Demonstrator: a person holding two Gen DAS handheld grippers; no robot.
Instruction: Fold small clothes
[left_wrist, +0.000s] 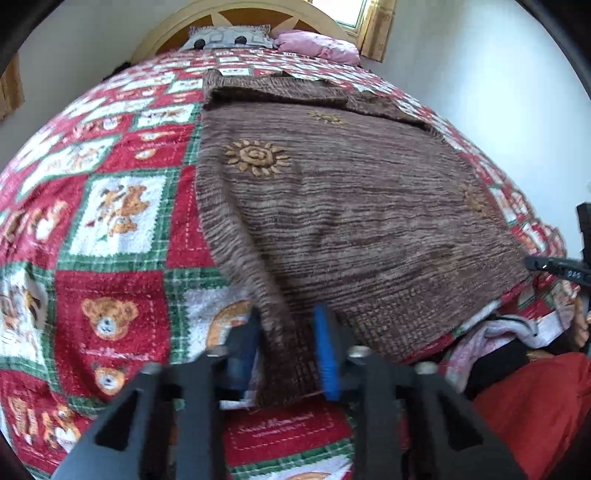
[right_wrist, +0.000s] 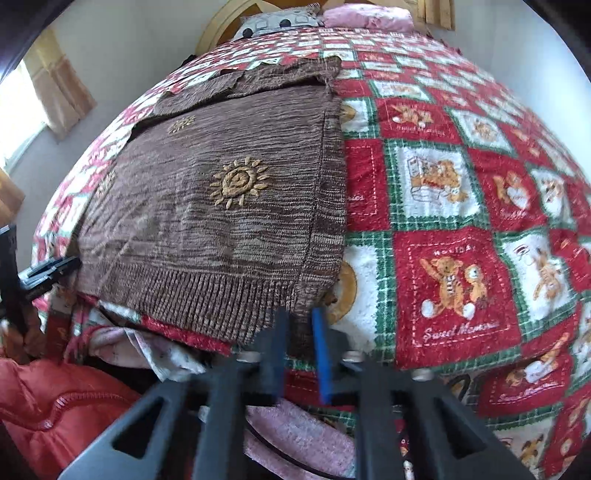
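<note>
- While the brown knitted sweater (left_wrist: 343, 206) lies flat on the teddy-bear quilt (left_wrist: 110, 206), its ribbed hem is turned toward the near edge of the bed, where both tools are placed.
- The left gripper (left_wrist: 290, 354) is seen clenched on the near left corner of the hem, with a bunched strip of knit pinched between its blue-padded jaws.
- The right gripper (right_wrist: 299, 354) is seen closed on the near right corner of the same hem, the fabric being trapped between its pads in the right wrist view.
- The sweater's long axis is judged to run from the hem, close to the tongs, away toward the collar and the pillows (left_wrist: 229, 38) at the headboard.
- The whole body of the garment is therefore laid ahead of both grippers, and each hand is set at its own corner, neither being clearly nearer than the other.
- One sleeve appears to be folded across the far part of the garment, though its exact lie is hard to read.
- The coming move is judged to depend on this layout: the hem would be carried forward along the long axis, toward the collar, with both corners kept level.
- A red padded garment (right_wrist: 55, 398) and pale cloths are visible below the bed edge, apart from the sweater.
</note>
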